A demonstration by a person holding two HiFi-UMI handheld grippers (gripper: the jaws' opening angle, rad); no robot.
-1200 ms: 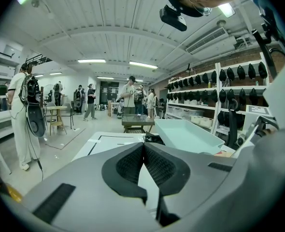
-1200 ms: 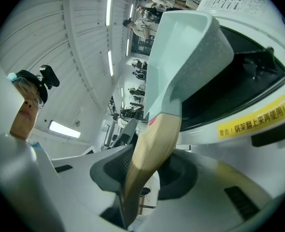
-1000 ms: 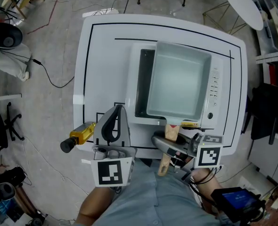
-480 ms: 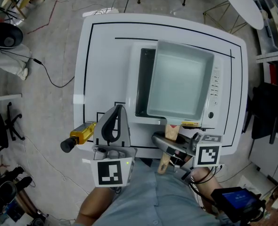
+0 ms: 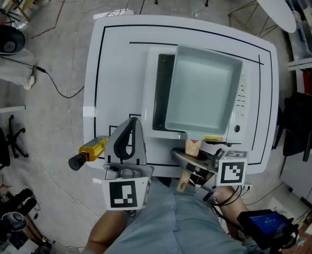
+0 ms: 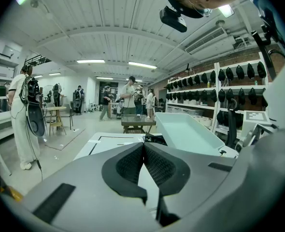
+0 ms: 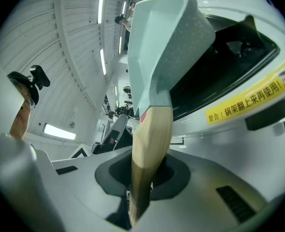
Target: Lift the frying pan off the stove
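Observation:
A square pale-green frying pan (image 5: 201, 91) sits on the white stove (image 5: 240, 97), its wooden handle (image 5: 190, 153) pointing toward me over the table's front edge. My right gripper (image 5: 189, 169) is shut on that handle. Its jaws have just been closing with the handle between them. In the right gripper view the handle (image 7: 149, 139) fills the gap in the right gripper (image 7: 143, 180), and the pan (image 7: 162, 42) rises beyond it above the stove (image 7: 239, 81). My left gripper (image 5: 132, 123) is shut on nothing, left of the handle over the table's front. In its own view the left gripper (image 6: 143, 146) points toward the pan (image 6: 186, 132).
The stove stands on a white table (image 5: 119, 73) with black lines. A yellow and black tool (image 5: 88, 153) lies at the table's front left edge. Cables, a chair (image 5: 2, 142) and a round white tabletop (image 5: 272, 4) surround it. People (image 6: 26, 115) stand far off in the room.
The pan's far corner has shifted slightly to the right on the stove. The right gripper has barely moved at the handle. The left gripper has kept still.

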